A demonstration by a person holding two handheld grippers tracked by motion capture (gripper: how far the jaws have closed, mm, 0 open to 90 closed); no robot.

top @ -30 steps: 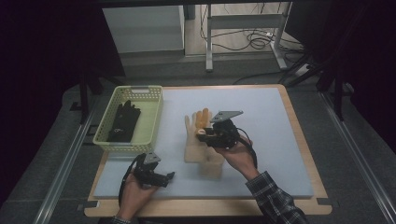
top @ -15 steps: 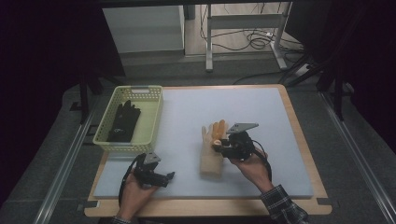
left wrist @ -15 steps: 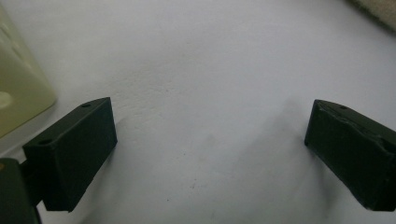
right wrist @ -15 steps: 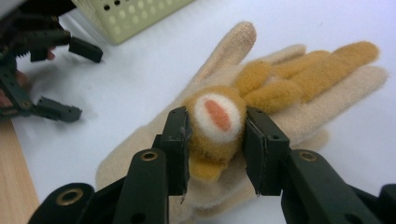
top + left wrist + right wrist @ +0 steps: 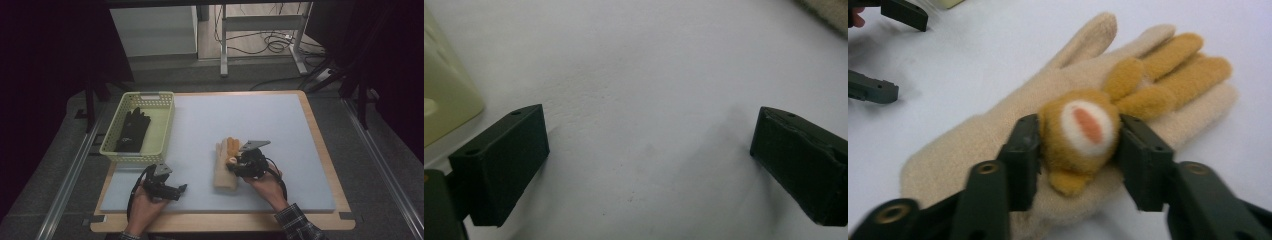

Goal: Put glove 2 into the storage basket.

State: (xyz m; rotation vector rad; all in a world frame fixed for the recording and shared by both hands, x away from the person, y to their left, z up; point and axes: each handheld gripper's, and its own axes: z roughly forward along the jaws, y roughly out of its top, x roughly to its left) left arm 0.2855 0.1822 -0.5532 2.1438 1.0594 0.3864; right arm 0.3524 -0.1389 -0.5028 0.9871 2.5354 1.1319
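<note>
Pale mat; right gripper just loosening around glove's bear (near front edge); left gripper wide apart.

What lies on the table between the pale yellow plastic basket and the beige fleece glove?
Nothing: in the high view, only bare grey mat separates the pale yellow plastic basket from the beige fleece glove.

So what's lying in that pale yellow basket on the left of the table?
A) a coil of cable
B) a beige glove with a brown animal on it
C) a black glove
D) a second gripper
C: the high view shows a black glove inside the basket, while the beige glove lies on the mat by the right gripper.
</note>
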